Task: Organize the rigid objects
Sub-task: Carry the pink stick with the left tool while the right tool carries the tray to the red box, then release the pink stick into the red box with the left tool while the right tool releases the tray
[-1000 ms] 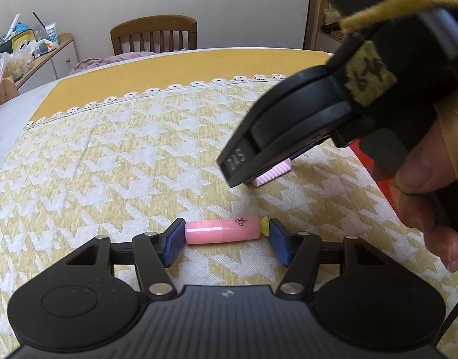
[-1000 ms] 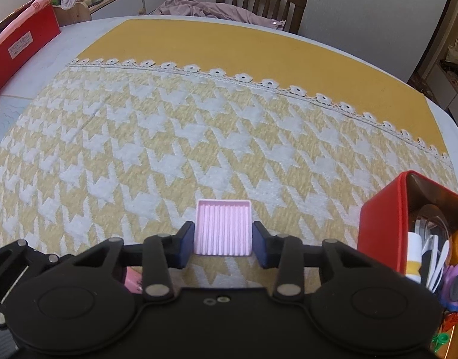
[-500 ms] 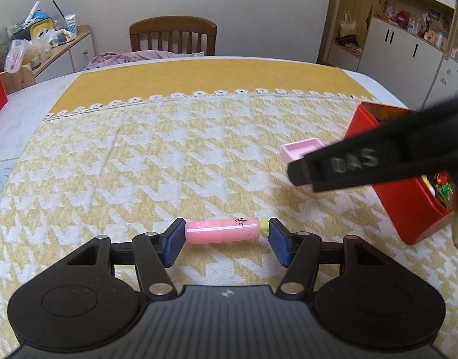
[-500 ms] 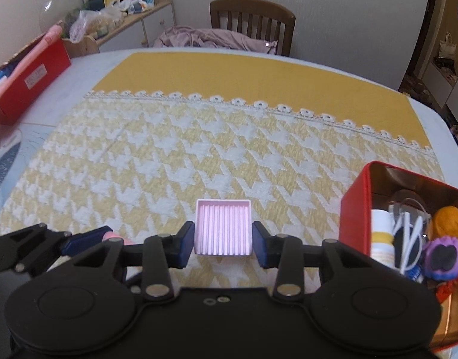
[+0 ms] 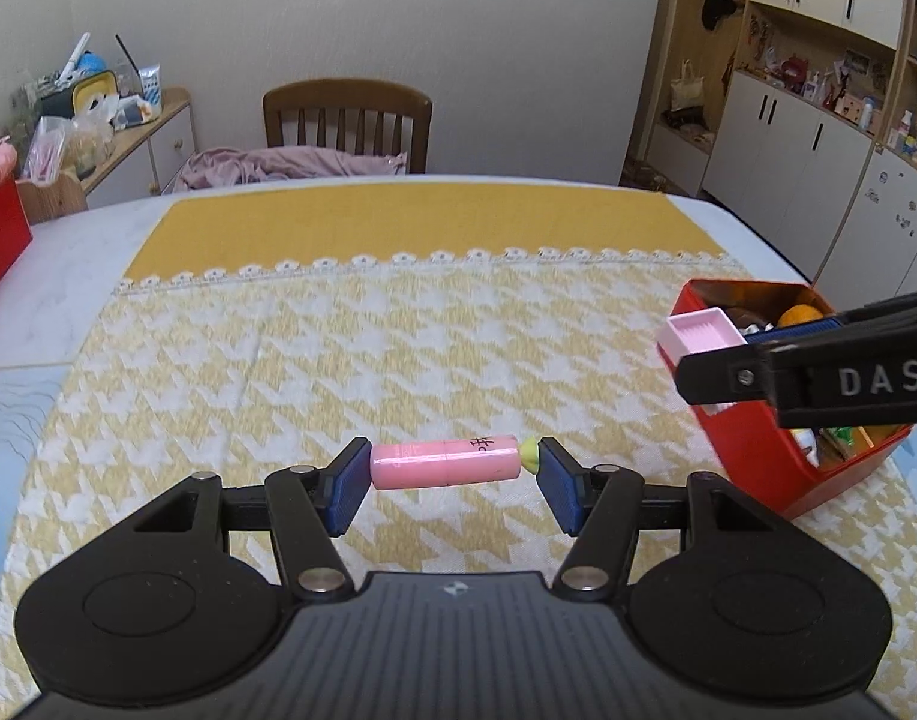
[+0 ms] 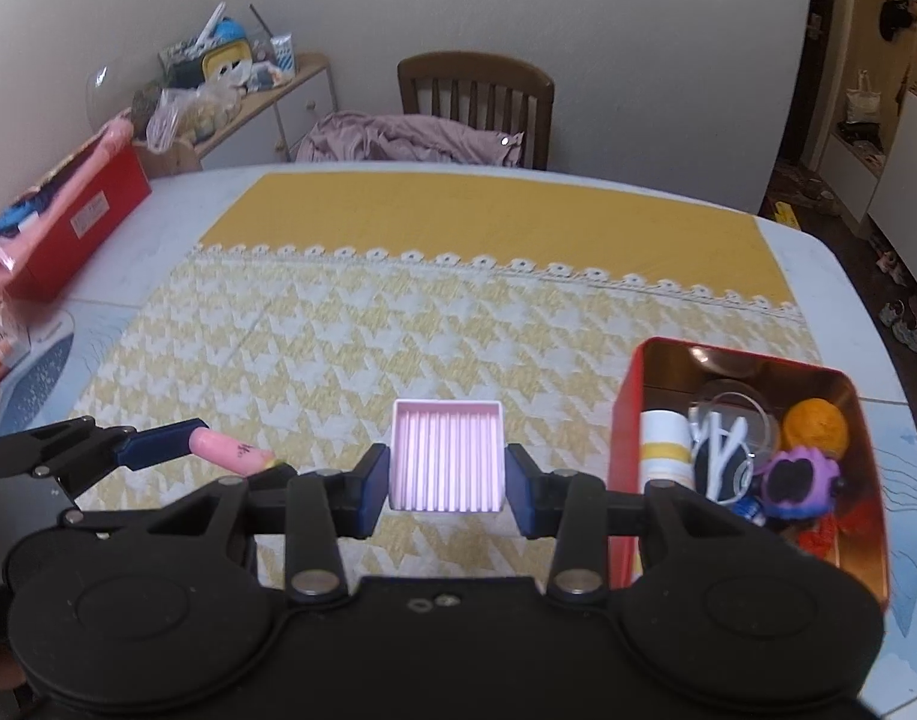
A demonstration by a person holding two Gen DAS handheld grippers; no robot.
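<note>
My left gripper [image 5: 452,474] is shut on a pink cylinder [image 5: 445,462] with a yellow-green tip, held lengthwise between the blue pads above the cloth. The cylinder [image 6: 230,450] and the left gripper [image 6: 218,450] also show at the left of the right wrist view. My right gripper [image 6: 447,474] is shut on a small pink ribbed tray [image 6: 447,456], held in the air. In the left wrist view that tray [image 5: 698,330] hangs beside the rim of a red tin box [image 5: 752,444].
The red tin box [image 6: 629,396] at the right holds a white tube, an orange ball, a purple toy and other small items. A yellow houndstooth cloth [image 6: 398,336] covers the table. A second red box [image 6: 80,222] stands far left, a wooden chair [image 6: 476,96] behind.
Both grippers have risen with their loads, so more of the room shows. The right gripper with the pink tray has moved right, from over the left gripper to beside the red tin.
</note>
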